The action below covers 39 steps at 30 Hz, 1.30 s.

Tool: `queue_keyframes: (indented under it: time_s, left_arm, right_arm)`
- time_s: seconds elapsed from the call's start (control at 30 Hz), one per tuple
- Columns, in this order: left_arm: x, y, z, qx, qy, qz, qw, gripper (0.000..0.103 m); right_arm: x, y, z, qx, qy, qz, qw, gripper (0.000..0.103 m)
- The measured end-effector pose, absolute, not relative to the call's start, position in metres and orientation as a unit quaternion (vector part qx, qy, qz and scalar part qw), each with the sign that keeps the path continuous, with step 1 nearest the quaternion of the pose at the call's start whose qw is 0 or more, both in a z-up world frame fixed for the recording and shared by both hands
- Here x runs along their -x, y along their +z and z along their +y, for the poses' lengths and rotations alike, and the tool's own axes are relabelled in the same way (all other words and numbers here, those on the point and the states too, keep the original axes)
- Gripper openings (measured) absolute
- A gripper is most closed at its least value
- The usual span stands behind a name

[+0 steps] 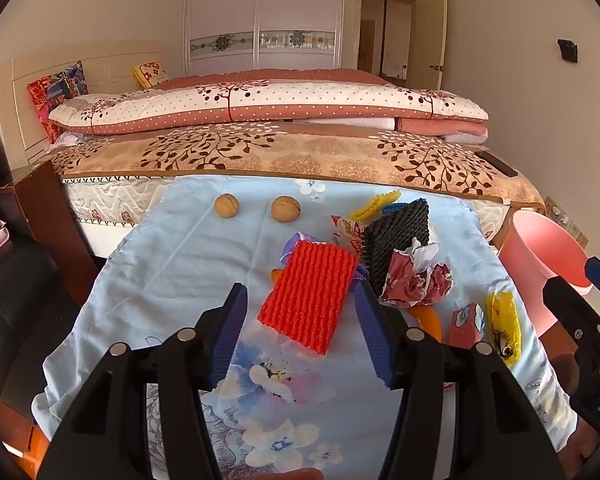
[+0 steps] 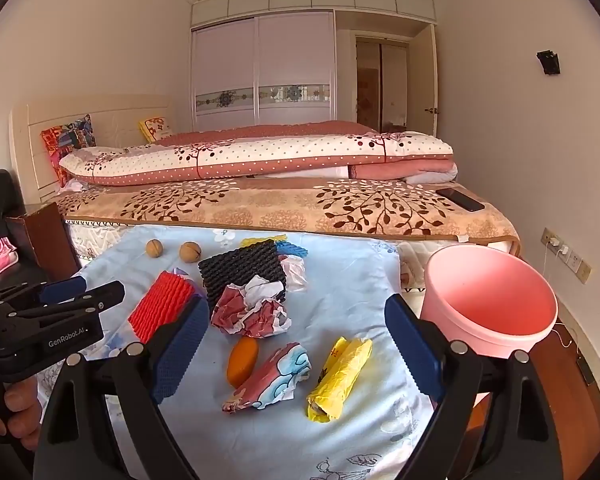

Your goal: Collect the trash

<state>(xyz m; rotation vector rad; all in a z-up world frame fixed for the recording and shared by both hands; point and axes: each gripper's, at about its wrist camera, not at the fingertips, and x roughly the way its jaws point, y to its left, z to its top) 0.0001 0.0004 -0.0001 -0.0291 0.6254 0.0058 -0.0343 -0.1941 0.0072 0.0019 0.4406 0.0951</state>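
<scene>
One pink bucket (image 2: 488, 304) sits empty at frame right as I hold both grippers, left gripper (image 1: 300, 332) and right gripper (image 2: 296, 344), spread wide over scattered trash.

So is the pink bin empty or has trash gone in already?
Empty as far as visible: the pink bin shows only bare inner wall and floor; its near inside is hidden.

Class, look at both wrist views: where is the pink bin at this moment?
The pink bin stands at the right of both views, off the right edge of the blue cloth, below the bed's corner.
</scene>
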Motion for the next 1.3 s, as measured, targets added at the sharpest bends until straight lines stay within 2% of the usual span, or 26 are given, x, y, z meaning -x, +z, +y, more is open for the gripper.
queue_keyframes:
  time_s: [0.4,1.3]
  left_arm:
    - [0.002,-0.012,-0.002,0.016,0.004,0.311,0.950,0.057]
    - [0.005,-0.004,0.002,0.022,0.000,0.316,0.949,0.057]
  right_arm:
    - [0.034,0.005,-0.195,-0.007,0.051,0.224,0.973,0.088]
    - [0.037,0.003,-0.197,-0.019,0.055,0.231,0.971,0.088]
